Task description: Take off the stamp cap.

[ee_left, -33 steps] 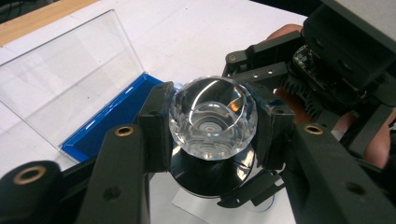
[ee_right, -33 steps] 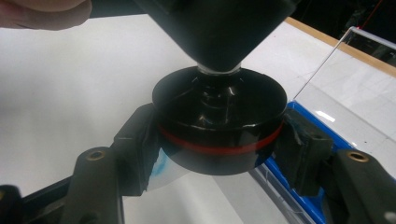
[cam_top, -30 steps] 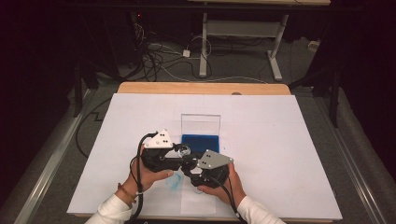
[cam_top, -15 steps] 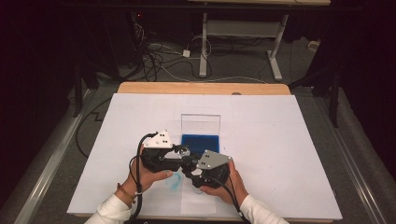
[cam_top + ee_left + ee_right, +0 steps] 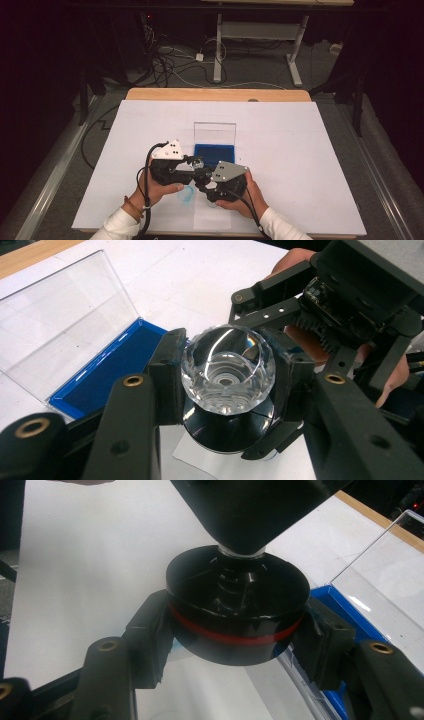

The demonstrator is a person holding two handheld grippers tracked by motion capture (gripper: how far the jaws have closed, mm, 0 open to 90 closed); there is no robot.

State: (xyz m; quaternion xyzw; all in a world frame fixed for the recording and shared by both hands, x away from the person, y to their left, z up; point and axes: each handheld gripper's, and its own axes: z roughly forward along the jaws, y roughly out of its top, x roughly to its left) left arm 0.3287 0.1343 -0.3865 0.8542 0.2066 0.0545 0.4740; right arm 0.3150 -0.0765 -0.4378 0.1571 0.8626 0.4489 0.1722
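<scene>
Left gripper [image 5: 227, 390] had its jaws pinching a clear faceted crystal knob [image 5: 227, 371], one jaw on each side of the cut-glass rim. In the left gripper view the knob faced the camera, with concentric rings visible at its center. Directly behind and below it sat a black round base [image 5: 227, 432], touching or nearly touching the knob; whether the two were joined could not be told.

Right gripper [image 5: 235, 632] had its jaws clamped on that black round base [image 5: 235, 605], pads against its sides. A red band [image 5: 230, 635] ran around the base's rim. In the right gripper view a short clear stem [image 5: 240, 555] entered the middle of the base from above, under a dark gripper body.

In the high view both grippers met nose to nose over the near-center of the tabletop, left gripper [image 5: 192, 167] and right gripper [image 5: 207, 182], each held in a hand, white sleeves at the bottom edge. The knob and base were held above the white sheet [image 5: 310, 150] covering the tabletop.

Just beyond the grippers lay an open case with a blue lined tray [image 5: 215, 151] and a clear lid [image 5: 215, 132] standing upright. A faint bluish mark [image 5: 186, 196] showed on the sheet below the left hand [image 5: 150, 192]. Wooden tabletop edge [image 5: 215, 94] showed at the far side.
</scene>
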